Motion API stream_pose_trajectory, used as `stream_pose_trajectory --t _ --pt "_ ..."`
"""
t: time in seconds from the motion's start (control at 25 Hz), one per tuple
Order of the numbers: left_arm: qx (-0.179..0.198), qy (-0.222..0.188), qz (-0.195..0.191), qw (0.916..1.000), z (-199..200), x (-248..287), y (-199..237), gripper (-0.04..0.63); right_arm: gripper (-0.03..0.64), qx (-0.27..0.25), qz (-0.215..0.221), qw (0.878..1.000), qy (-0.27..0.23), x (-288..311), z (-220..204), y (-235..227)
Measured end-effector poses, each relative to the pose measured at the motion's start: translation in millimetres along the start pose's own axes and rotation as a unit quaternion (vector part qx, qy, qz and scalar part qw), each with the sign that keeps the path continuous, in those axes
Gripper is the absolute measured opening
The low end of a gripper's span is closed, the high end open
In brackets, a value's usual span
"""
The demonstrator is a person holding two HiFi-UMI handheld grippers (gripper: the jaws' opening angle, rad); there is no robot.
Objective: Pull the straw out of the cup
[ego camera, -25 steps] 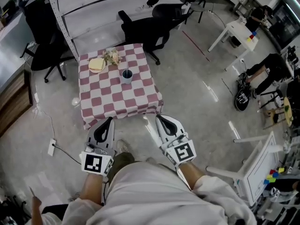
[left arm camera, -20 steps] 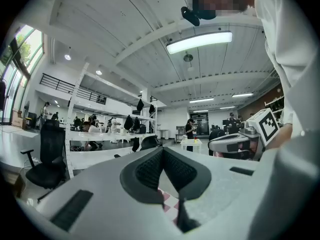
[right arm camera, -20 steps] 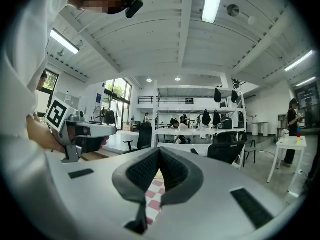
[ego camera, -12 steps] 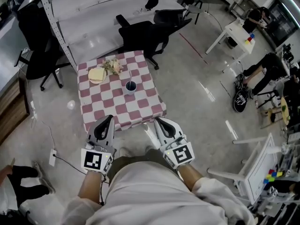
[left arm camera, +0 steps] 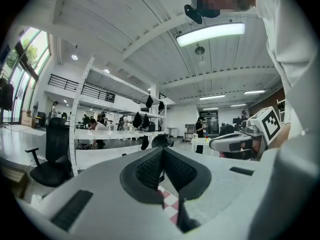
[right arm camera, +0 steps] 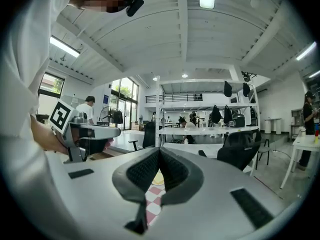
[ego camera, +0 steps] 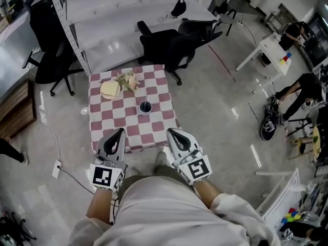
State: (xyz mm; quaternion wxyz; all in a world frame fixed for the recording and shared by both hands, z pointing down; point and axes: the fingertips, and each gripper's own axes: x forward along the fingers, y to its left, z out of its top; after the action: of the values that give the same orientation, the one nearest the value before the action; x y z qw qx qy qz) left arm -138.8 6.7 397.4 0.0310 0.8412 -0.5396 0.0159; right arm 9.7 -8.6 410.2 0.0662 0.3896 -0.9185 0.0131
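A dark cup (ego camera: 145, 107) stands near the middle of a small table with a red-and-white checked cloth (ego camera: 107, 119); the straw in it is too small to make out. My left gripper (ego camera: 119, 131) and right gripper (ego camera: 170, 132) are held side by side at the table's near edge, well short of the cup. Both are shut with nothing between the jaws. In the left gripper view the jaws (left arm camera: 162, 151) meet, with a sliver of the checked cloth (left arm camera: 167, 199) below them. The right gripper view shows the same, its jaws (right arm camera: 160, 151) closed over the cloth (right arm camera: 152, 196).
A yellow plate (ego camera: 109, 89) and a small bunch of flowers (ego camera: 128, 80) sit at the table's far end. Black office chairs (ego camera: 171, 42) and white shelving (ego camera: 118, 9) stand beyond. A cable and socket (ego camera: 56, 165) lie on the floor at left. People sit at the right.
Both grippers have come forward toward the table: it sat well ahead of them a second ago, and its near edge now lies at their tips. The jaws stayed shut.
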Motion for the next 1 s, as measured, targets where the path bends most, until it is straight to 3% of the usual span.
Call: stream_pose_trajectory --t 0.2,0.36,0.44,0.52,0.64,1.0 --pt "0.005 0.003 0.027 0.9996 -0.2 32.7 -5.3 0.003 0.003 -0.006 0.035 0.999 -0.007 17.9 5.0 -34.7" --pt "-0.005 0.012 0.027 0.9996 -11.4 49.4 -9.9 0.003 0.003 -0.011 0.043 0.999 -0.003 27.6 1.9 -58.7" --pt "-0.012 0.019 0.017 0.9996 -16.2 52.3 -11.9 0.006 0.003 -0.011 0.039 0.999 -0.001 28.9 2.4 -64.5" --pt "-0.014 0.023 0.007 0.9996 -18.0 54.5 -10.8 0.066 0.003 -0.009 0.031 0.999 -0.001 30.6 3.6 -66.9" --pt "-0.013 0.023 -0.009 0.9996 -18.5 57.9 -3.3 0.073 0.003 -0.003 0.017 1.000 0.000 36.3 3.5 -64.9" --pt "-0.024 0.024 -0.074 0.9967 -13.1 64.1 8.7 0.190 0.003 0.010 -0.010 1.000 0.002 47.8 3.0 -55.9"
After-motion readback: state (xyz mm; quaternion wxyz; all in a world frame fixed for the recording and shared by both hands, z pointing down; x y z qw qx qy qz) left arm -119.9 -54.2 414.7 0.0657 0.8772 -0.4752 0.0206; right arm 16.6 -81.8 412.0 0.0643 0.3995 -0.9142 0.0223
